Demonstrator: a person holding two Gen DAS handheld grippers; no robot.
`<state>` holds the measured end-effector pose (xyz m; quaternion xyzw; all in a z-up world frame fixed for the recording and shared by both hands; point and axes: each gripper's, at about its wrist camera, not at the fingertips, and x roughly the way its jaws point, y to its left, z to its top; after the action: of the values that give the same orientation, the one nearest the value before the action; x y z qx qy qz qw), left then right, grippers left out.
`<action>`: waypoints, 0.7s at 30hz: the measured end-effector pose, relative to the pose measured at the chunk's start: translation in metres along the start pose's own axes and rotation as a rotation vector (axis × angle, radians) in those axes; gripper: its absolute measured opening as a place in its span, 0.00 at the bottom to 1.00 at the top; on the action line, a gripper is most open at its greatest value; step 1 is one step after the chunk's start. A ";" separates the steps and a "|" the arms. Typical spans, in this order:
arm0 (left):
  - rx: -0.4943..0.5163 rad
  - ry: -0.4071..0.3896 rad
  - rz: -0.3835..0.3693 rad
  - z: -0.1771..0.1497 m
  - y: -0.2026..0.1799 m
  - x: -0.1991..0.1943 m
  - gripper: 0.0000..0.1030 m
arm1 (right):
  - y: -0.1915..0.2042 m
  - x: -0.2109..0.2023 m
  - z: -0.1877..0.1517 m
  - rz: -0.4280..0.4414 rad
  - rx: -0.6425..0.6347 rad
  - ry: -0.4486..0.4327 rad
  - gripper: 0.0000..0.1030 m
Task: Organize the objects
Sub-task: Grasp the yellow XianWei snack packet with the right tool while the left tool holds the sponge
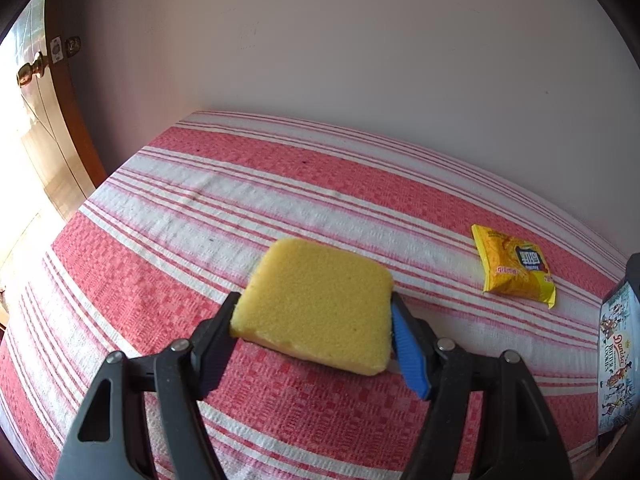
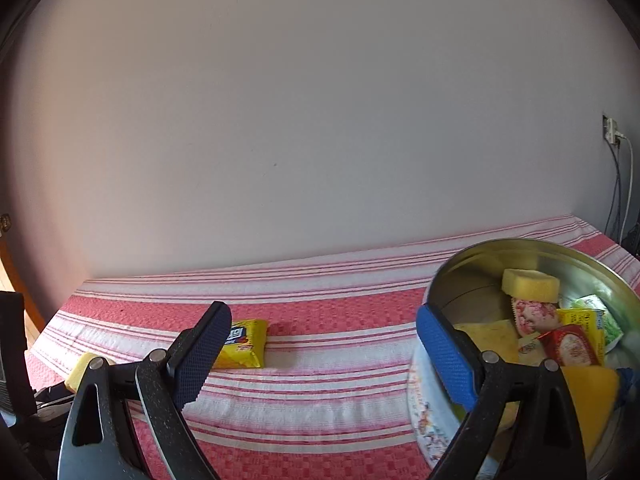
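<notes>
Left wrist view: the left claw (image 1: pixel 314 334) is seen pinching a yellow sponge (image 1: pixel 316 306) by its two side edges, the sponge held flat and clear above the striped cloth (image 1: pixel 280 208) of the desk. Beyond it and to the right, a yellow snack packet (image 1: pixel 514 266) lies on the cloth, well apart from the sponge, its long axis running roughly away from the camera. At the right edge of that view a printed cookie tin (image 1: pixel 616 364) is partly visible. In the right wrist view, the right claw (image 2: pixel 320 354) is spread wide and holds nothing; its right finger stands just at the near rim of the open tin (image 2: pixel 520 244), which already contains another sponge and several wrapped items. The packet (image 2: pixel 244 344) is seen just past the left finger of the right claw, so the right claw is judged nearer to it. The tin lies to the right of the held sponge, so the coming carry is judged to run rightward across the cloth.
</notes>
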<state>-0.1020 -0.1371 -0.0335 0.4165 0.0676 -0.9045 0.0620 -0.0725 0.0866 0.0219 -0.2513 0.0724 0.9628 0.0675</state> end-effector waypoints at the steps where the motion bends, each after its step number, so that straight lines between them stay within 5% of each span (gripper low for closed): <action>1: -0.005 -0.003 0.008 0.001 0.003 0.000 0.69 | 0.006 0.011 0.002 0.024 -0.001 0.038 0.92; 5: -0.017 -0.020 0.053 0.006 0.011 0.001 0.69 | 0.032 0.055 0.002 0.084 -0.035 0.185 0.92; 14: -0.068 -0.004 0.071 0.012 0.025 0.010 0.69 | 0.063 0.116 -0.004 0.071 -0.104 0.399 0.92; 18: -0.062 -0.003 0.073 0.012 0.024 0.009 0.69 | 0.072 0.118 -0.001 0.022 -0.154 0.388 0.76; 21: -0.066 -0.002 0.064 0.013 0.029 0.013 0.69 | 0.069 0.116 0.000 0.032 -0.163 0.386 0.74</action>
<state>-0.1156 -0.1691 -0.0370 0.4154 0.0840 -0.8997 0.1047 -0.1846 0.0295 -0.0280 -0.4343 0.0099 0.9005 0.0167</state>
